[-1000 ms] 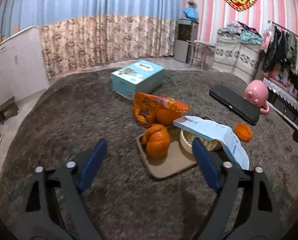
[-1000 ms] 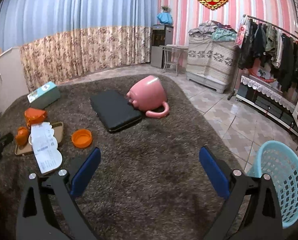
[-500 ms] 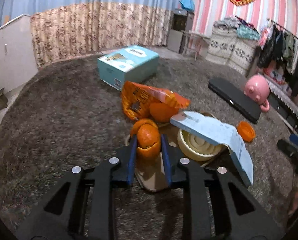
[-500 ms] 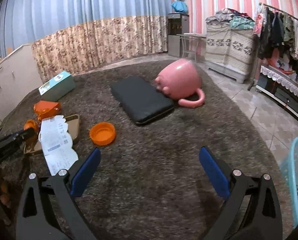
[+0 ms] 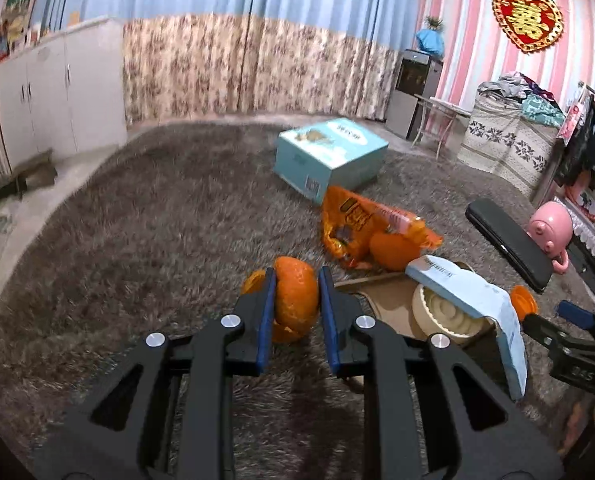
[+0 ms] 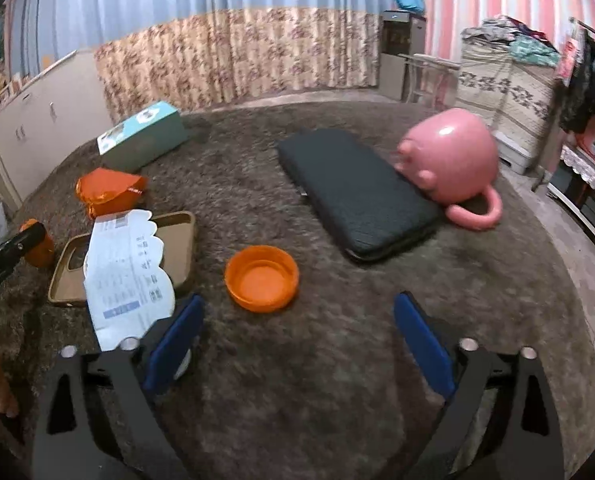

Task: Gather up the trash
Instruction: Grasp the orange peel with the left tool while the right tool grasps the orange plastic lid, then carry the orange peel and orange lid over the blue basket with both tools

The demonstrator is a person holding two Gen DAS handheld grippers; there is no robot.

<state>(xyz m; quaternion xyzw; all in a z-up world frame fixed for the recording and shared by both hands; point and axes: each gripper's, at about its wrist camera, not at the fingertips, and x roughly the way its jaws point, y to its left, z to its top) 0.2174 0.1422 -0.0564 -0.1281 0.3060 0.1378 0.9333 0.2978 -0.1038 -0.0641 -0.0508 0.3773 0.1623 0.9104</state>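
Observation:
My left gripper (image 5: 295,304) is shut on an orange peel (image 5: 295,300) and holds it above the brown carpet, left of the brown tray (image 5: 389,308). The peel also shows at the left edge of the right wrist view (image 6: 41,244). A paper receipt (image 5: 477,312) drapes over a cream ridged lid (image 5: 445,314) on the tray. An orange snack bag (image 5: 361,224) lies behind it. My right gripper (image 6: 297,332) is open and empty, low over the carpet just before an orange cap (image 6: 262,278), with the receipt (image 6: 127,272) at its left finger.
A teal box (image 5: 331,158) stands farther back. A black flat case (image 6: 357,192) and a pink pig-shaped mug (image 6: 451,162) lie on the carpet to the right. White cabinets (image 5: 57,96) line the left wall. A clothes rack (image 5: 593,140) stands at the right.
My left gripper closed on the orange peel and lifted it off the tray to the left. My right gripper moved forward and down toward the orange cap.

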